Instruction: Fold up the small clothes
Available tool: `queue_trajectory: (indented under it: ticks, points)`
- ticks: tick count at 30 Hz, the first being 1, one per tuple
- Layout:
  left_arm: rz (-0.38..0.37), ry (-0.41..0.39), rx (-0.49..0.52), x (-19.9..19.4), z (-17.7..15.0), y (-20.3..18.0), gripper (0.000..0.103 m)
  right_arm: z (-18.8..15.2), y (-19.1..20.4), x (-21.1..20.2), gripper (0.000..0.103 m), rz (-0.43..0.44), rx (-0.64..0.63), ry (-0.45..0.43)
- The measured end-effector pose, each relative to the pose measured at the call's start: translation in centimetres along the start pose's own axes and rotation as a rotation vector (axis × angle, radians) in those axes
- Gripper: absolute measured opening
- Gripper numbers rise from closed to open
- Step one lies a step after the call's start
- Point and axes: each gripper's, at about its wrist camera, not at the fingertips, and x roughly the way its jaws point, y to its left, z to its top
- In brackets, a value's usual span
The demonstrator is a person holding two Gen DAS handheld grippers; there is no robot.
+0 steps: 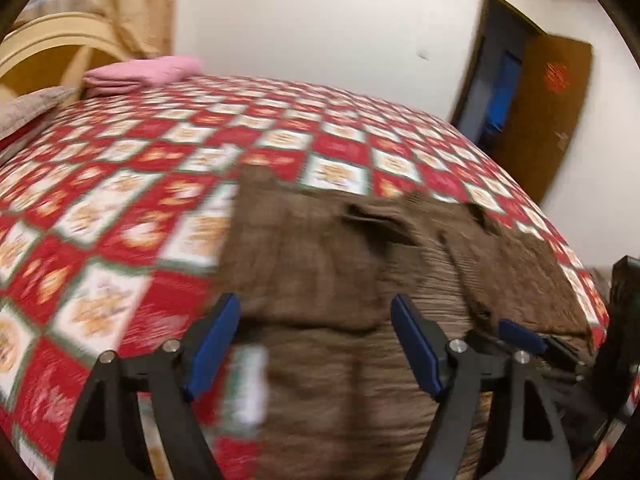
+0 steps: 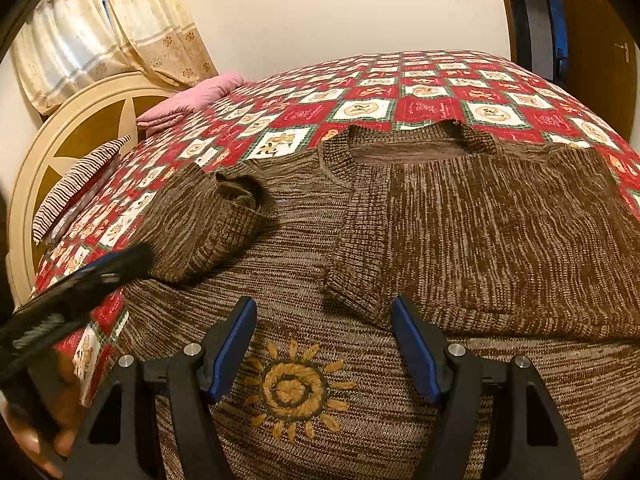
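Since both sleeves are folded in, the sweater (image 2: 400,240) lies flat on the bed (image 2: 420,92), and my right tongs (image 2: 324,344) and left tongs (image 1: 316,344) (both released) hover above its hem.

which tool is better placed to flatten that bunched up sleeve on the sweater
Left, likely. In the right wrist view the left tool sits open right beside the bunched sleeve; the right tool hangs open over the sweater middle, farther off.

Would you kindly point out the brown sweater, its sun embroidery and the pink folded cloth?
brown sweater (image 2: 500,232): right wrist view, on the folded-over sleeve panel.
sun embroidery (image 2: 294,390): right wrist view, on the spiral centre.
pink folded cloth (image 2: 192,102): right wrist view, on its top surface.
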Motion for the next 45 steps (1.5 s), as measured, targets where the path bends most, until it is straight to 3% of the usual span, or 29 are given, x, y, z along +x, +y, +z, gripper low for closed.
queue_trajectory:
  ticks: [3,6,10,12,15,17,19,22,26,29,35,40,45]
  points:
    - [0.052,0.014,-0.048,0.8,-1.4,2.1,0.080,0.2,0.0,0.1,0.071,-0.007,-0.001,0.012]
    - [0.010,0.061,-0.132,2.4,-1.7,3.1,0.080,1.5,1.2,-0.5,0.071,0.017,-0.013,0.003]
    - [0.043,0.058,-0.099,2.5,-1.7,2.2,0.083,4.6,4.2,-1.1,0.071,0.044,-0.077,-0.077]
    - [0.043,0.059,-0.089,2.6,-1.9,2.1,0.086,6.1,5.9,0.6,0.071,0.025,-0.133,-0.054]
    - [0.014,0.052,-0.101,2.4,-2.1,2.6,0.088,7.2,8.1,4.9,0.070,-0.070,-0.258,0.007]
    - [-0.007,0.046,-0.113,2.3,-2.3,3.1,0.090,7.3,8.5,6.9,0.059,-0.110,-0.291,0.031]
    - [-0.017,0.043,-0.113,2.3,-2.3,3.1,0.092,7.2,8.2,8.6,0.014,-0.123,-0.304,0.075]
    - [-0.017,0.042,-0.107,2.4,-2.4,3.0,0.093,7.5,7.1,8.6,0.007,-0.069,-0.234,0.076]
    - [-0.027,0.040,-0.115,2.4,-2.4,3.1,0.093,9.0,5.9,5.3,0.006,0.023,-0.143,-0.013]
    - [-0.026,0.042,-0.116,2.4,-2.4,3.1,0.093,10.3,4.5,2.5,0.006,0.021,-0.116,-0.061]
    - [-0.026,0.042,-0.116,2.5,-2.4,3.1,0.093,9.7,-0.8,1.3,0.006,0.017,-0.012,-0.041]
    - [-0.025,0.042,-0.113,2.5,-2.4,3.1,0.094,7.4,-5.3,1.1,0.006,-0.122,0.129,-0.021]
    - [-0.027,0.042,-0.116,2.5,-2.4,3.1,0.094,6.0,-5.1,-0.9,0.007,-0.014,0.191,-0.058]
